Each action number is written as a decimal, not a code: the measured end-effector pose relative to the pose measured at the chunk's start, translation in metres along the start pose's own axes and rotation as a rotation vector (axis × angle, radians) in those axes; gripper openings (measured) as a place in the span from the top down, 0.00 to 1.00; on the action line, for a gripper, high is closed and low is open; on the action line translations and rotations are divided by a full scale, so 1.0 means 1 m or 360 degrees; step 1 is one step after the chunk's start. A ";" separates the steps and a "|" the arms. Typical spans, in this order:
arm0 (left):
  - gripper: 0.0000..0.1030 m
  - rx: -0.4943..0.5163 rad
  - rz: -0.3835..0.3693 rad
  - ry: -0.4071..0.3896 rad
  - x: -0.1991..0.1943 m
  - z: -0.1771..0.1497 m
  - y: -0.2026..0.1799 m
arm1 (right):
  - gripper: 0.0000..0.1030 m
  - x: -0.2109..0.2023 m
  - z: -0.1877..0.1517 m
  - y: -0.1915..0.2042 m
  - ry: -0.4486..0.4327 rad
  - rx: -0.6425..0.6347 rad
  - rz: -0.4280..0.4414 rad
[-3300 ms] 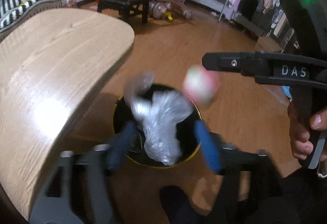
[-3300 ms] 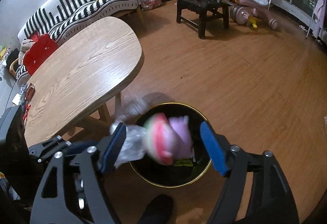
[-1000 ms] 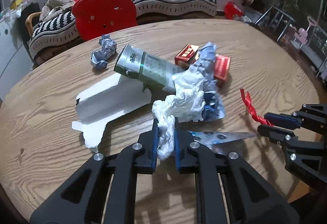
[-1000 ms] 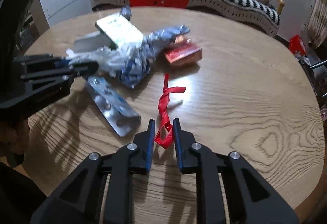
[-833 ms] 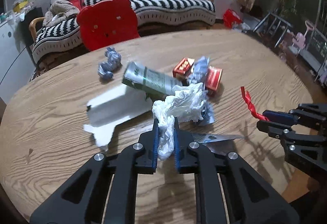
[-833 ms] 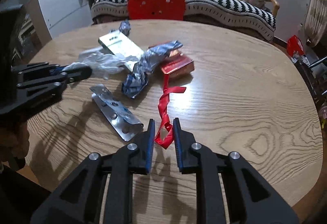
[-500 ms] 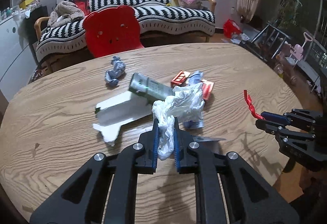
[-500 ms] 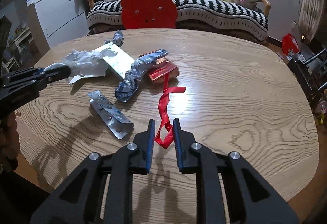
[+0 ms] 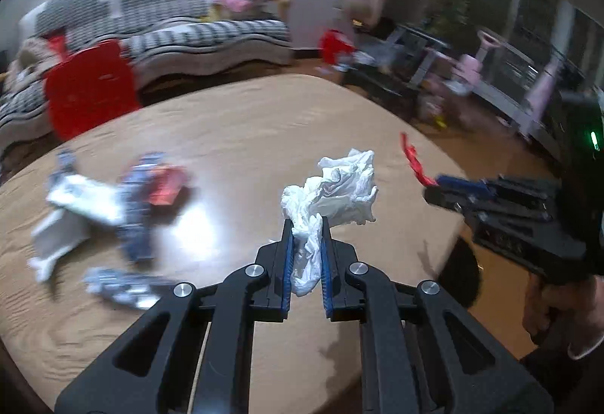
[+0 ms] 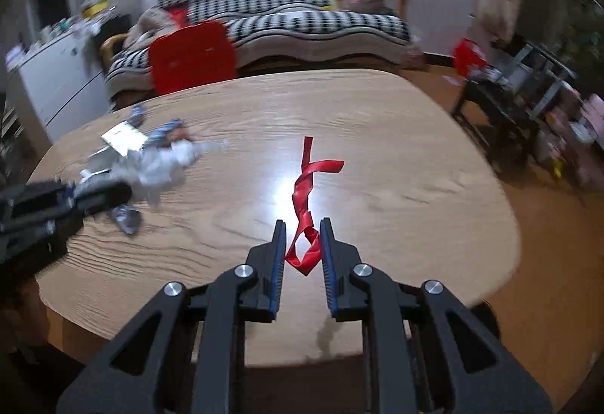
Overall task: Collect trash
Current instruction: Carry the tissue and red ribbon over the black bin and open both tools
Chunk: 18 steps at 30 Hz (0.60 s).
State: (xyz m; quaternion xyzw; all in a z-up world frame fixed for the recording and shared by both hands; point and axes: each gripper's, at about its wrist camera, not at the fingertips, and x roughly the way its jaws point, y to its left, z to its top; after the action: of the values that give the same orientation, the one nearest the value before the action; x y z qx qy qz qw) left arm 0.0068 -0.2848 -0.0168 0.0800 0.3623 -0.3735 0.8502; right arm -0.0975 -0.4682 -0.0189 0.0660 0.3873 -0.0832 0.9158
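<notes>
My left gripper [image 9: 305,225] is shut on a crumpled white tissue [image 9: 334,187] and holds it above the wooden table [image 9: 234,134]. My right gripper [image 10: 302,229] is shut on a red ribbon [image 10: 307,195] and holds it above the table [image 10: 396,149]. The right gripper also shows at the right of the left wrist view [image 9: 449,187], the ribbon [image 9: 413,161] sticking out of it. The left gripper with the tissue shows at the left of the right wrist view [image 10: 124,193]. Blurred trash lies on the table's left part: a red packet [image 9: 166,185], a foil wrapper [image 9: 136,221], white card [image 9: 56,244].
A red chair back [image 10: 192,55] and a striped sofa [image 10: 302,17] stand behind the table. A black chair [image 10: 506,89] and pink toys [image 9: 475,74] stand on the wooden floor to the right. A white cabinet [image 10: 53,74] stands at the left.
Both grippers have lifted and pulled back from the trash pile, swinging to the right with the tissue and the ribbon held. The pile now lies farther left; the view is motion-blurred.
</notes>
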 end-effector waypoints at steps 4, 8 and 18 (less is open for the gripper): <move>0.89 0.0129 -0.0136 0.0068 0.032 -0.010 -0.061 | 0.82 -0.016 -0.025 -0.063 0.0000 0.0130 -0.0113; 0.89 0.0234 -0.0245 0.0142 0.060 -0.020 -0.117 | 0.82 -0.032 -0.053 -0.123 0.0013 0.0255 -0.0213; 0.89 0.0405 -0.0417 0.0317 0.122 -0.043 -0.207 | 0.82 -0.039 -0.110 -0.207 0.0140 0.0519 -0.0264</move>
State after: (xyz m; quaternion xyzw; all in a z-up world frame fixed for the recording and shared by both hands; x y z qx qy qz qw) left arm -0.1049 -0.4844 -0.1031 0.1754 0.4017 -0.5138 0.7375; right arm -0.2433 -0.6462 -0.0784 0.1851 0.4125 -0.2172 0.8651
